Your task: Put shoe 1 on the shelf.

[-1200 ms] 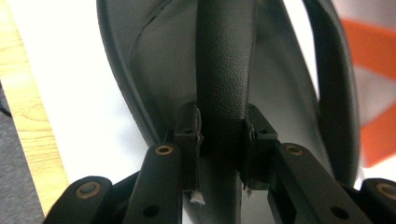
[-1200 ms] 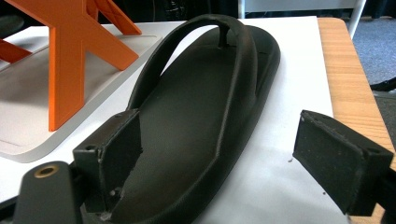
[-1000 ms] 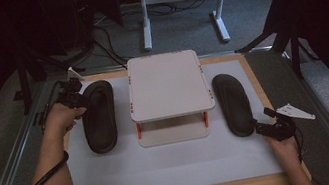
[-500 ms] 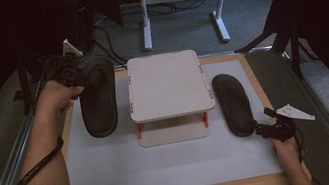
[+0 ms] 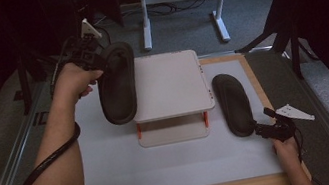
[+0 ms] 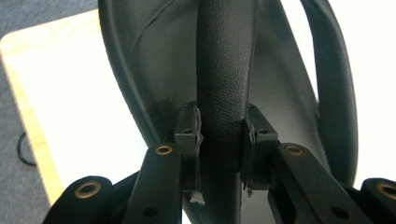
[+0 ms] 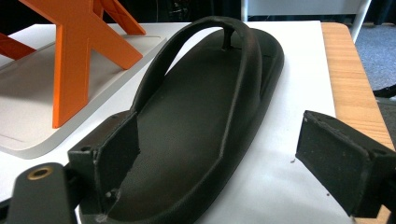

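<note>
My left tongs [image 6: 219, 140] are clamped on the strap of one black sandal [image 5: 117, 84], held in the air beside the white rack [image 5: 168, 84]. My right tongs [image 7: 217, 163] stand open at the heel of the other sandal [image 5: 233, 104], which lies on the worktop [image 5: 175, 169]. I judge one half-delivered, one ungrabbed.

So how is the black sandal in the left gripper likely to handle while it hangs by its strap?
The black sandal is probably light: the left gripper carries it by a pinch on the strap alone. The sole looks fairly stiff, since it hangs without visible sagging. It may swing, being held at one narrow point. The strap's grained surface suggests little slipping.
</note>
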Action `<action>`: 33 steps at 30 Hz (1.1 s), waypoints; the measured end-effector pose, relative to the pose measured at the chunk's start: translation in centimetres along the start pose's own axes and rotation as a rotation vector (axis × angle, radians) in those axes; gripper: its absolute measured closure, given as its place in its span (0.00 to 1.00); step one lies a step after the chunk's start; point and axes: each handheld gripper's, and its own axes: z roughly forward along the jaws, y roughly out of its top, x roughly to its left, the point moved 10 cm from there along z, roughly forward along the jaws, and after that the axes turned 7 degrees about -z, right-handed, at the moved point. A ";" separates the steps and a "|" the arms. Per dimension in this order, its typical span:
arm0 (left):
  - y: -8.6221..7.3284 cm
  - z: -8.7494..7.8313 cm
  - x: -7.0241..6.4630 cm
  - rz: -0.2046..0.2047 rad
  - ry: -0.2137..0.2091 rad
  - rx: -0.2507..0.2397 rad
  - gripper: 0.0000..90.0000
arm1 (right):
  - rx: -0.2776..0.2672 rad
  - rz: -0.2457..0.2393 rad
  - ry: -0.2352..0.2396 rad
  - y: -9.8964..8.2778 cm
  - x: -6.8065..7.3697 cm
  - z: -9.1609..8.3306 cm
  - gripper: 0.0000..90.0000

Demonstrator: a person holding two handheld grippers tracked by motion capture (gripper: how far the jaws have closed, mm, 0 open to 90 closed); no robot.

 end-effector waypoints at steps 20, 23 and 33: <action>2.2 4.0 -6.7 -0.016 -0.050 0.007 0.80 | -0.018 -0.012 0.013 0.2 0.2 -0.1 0.14; 2.0 4.8 -6.7 -0.046 -0.060 0.016 0.80 | -0.017 -0.011 0.013 0.2 0.2 -0.1 0.14; 1.7 6.2 -6.0 -0.086 -0.017 0.013 0.80 | -0.009 -0.021 0.010 0.1 0.3 0.0 0.14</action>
